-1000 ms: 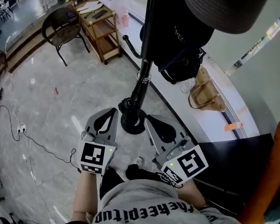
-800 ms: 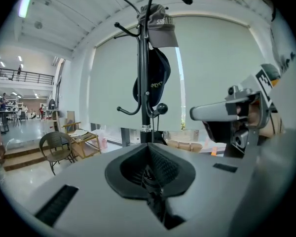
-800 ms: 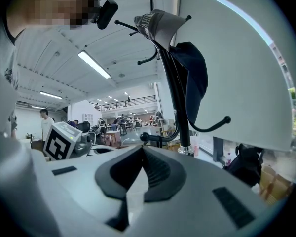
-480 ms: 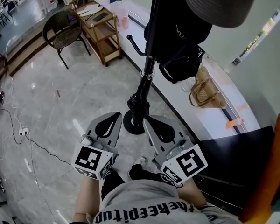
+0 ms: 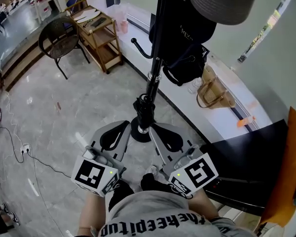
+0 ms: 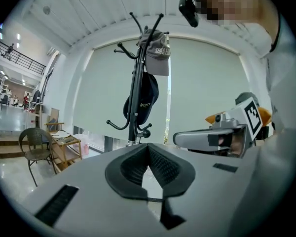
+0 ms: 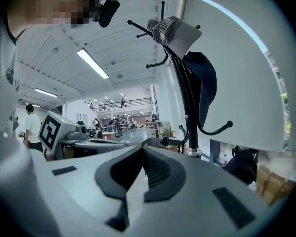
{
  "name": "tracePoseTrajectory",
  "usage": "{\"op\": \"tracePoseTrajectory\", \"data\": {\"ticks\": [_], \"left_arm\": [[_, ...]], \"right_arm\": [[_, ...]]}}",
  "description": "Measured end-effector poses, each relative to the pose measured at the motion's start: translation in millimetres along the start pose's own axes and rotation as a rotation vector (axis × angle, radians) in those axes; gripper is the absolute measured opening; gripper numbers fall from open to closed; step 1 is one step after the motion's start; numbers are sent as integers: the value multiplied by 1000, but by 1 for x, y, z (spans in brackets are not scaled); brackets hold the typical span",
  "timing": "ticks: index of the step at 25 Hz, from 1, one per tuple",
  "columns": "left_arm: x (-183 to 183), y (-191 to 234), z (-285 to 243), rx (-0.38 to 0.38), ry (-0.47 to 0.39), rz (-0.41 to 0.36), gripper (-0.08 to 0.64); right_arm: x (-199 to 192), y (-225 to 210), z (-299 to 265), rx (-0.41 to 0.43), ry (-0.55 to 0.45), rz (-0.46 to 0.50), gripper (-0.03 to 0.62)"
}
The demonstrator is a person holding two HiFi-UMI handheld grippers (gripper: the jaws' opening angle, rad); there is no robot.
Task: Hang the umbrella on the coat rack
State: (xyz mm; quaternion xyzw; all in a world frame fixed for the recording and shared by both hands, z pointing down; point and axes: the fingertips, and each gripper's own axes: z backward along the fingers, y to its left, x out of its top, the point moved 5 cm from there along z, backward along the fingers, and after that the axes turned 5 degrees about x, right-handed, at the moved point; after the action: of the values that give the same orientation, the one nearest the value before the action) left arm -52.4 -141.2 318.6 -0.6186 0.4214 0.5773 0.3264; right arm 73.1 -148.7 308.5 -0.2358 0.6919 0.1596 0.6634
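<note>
Your left gripper [image 6: 148,149] has its pads pressed together with nothing between them, and your right gripper [image 7: 142,149] is pressed together and empty too. You hold them side by side, a little apart. Both point at the coat rack [image 5: 153,78], whose black pole stands just beyond their tips and between them. High above the grippers a grey cap [image 5: 222,1] tops the rack, with a dark cap [image 5: 187,28] hanging under it. I cannot tell the umbrella among these things. Beyond the right gripper are a black bag [image 5: 182,68] and a wicker bag [image 5: 214,95] by the window ledge. Well past the left gripper stand a chair [image 5: 59,41] and a wooden cart [image 5: 101,33].
</note>
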Motion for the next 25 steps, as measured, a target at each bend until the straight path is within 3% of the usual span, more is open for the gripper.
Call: {"op": "tracePoseTrajectory", "data": {"ticks": [10,25], "left_arm": [[17,4,15,-108,-41,-2,15],[19,20,30,-195,-43,-9,15]], "right_arm": [[6,22,-7,-63,-12,15,11],[14,46,-15,-154,-22,27,12]]}}
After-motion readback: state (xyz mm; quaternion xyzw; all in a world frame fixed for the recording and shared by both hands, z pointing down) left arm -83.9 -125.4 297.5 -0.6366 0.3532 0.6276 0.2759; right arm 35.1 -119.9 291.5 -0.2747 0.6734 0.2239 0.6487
